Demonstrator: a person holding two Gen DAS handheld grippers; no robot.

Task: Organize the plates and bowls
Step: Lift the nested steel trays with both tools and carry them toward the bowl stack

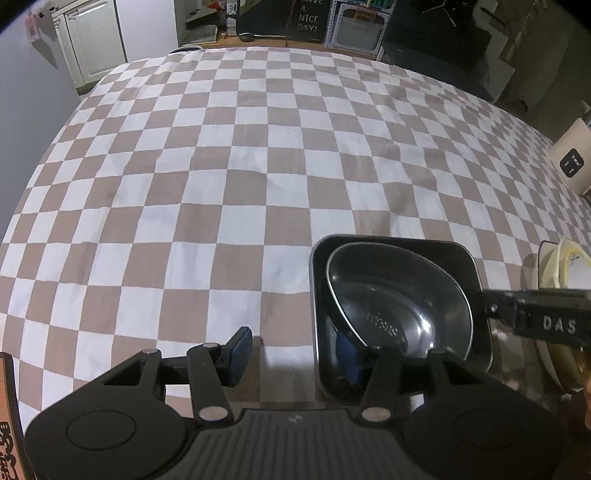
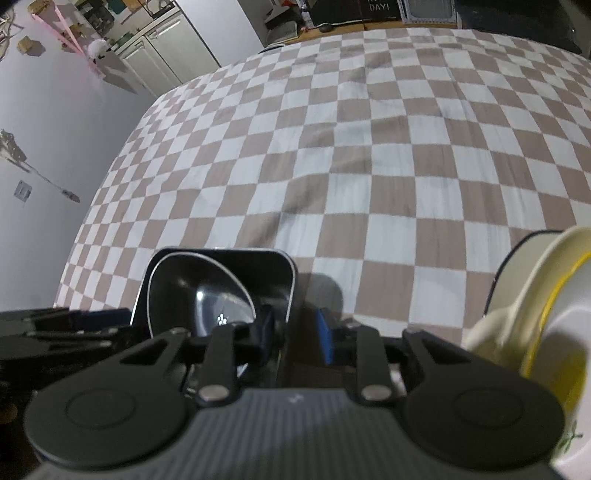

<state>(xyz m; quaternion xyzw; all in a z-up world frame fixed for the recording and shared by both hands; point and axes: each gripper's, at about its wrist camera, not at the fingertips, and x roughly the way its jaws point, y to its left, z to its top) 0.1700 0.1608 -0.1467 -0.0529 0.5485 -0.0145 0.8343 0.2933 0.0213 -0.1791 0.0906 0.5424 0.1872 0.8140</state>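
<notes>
square black dish: holding black bowl | left claw: half-open astride dish's left wall, grip unclear | right claw: narrowed around dish's right wall, contact unclear

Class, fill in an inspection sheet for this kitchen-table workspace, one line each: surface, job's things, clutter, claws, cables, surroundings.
Surface: table under a brown-and-white checked cloth, slightly creased.
Job's things: black oval bowl tilted inside a black square dish; cream and yellow-rimmed crockery stack to the right.
Clutter: nothing seen on the cloth.
Claws: left claw straddles the square dish's left wall, pads not pressing; right claw straddles its right wall, contact unclear.
Cables: nothing seen.
Surroundings: white cabinets, a "nice day" sign, and a cream box at the table's right edge.
</notes>
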